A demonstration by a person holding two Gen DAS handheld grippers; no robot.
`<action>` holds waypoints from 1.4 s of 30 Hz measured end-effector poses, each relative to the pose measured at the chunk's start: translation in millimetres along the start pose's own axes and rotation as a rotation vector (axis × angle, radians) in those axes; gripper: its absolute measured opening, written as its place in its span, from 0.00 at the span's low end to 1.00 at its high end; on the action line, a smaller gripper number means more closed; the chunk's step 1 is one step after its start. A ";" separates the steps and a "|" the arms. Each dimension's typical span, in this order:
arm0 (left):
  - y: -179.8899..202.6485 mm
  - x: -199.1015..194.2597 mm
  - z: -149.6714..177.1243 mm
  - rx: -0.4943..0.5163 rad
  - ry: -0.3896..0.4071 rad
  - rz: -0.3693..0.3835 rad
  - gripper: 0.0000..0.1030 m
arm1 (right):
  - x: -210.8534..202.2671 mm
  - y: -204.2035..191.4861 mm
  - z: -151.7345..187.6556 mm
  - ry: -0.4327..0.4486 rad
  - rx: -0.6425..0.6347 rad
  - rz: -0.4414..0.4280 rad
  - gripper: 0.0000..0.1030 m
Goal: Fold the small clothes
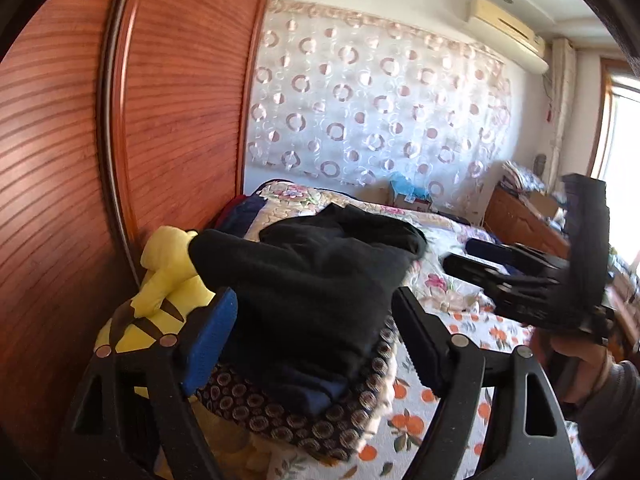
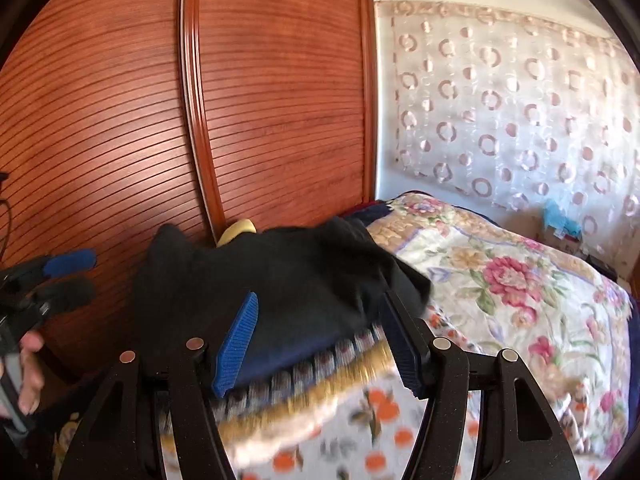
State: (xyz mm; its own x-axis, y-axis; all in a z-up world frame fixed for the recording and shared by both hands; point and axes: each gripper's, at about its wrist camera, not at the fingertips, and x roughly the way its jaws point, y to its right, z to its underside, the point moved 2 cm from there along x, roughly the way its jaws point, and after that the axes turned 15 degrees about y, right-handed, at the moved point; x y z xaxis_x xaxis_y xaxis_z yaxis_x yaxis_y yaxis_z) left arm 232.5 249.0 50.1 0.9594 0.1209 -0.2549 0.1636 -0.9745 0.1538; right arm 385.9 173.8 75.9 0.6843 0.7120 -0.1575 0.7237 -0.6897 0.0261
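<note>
Black garment (image 1: 320, 280) lies heaped on the patterned cushion (image 1: 304, 420), against the wooden wardrobe (image 1: 180, 100). Left gripper (image 1: 316, 344) and right gripper (image 2: 320, 344) both gape empty before it. Only the left view reveals the yellow plush (image 1: 160, 280) fully.

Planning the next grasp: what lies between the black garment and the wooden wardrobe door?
A yellow plush toy with brown stripes sits between the black garment and the wooden wardrobe door, clearest in the left wrist view.
</note>
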 end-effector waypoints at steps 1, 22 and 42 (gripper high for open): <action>7.3 -5.4 1.7 0.022 0.004 0.003 0.79 | -18.1 2.1 5.7 0.006 0.010 0.017 0.63; 179.0 -122.7 37.1 0.173 0.106 0.193 0.85 | -402.7 34.5 80.5 0.152 0.121 0.506 0.80; 206.4 -146.1 63.1 0.199 0.075 0.184 0.85 | -429.8 3.5 83.5 0.145 0.142 0.599 0.82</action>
State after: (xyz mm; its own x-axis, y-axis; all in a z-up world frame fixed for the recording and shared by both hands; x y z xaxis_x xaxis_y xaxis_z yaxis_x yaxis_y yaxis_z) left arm 111.5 18.2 58.8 0.9843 -0.0555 -0.1675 -0.0565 -0.9984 -0.0013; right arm 86.8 -145.7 61.2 0.9795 0.2003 -0.0205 0.1986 -0.9779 -0.0647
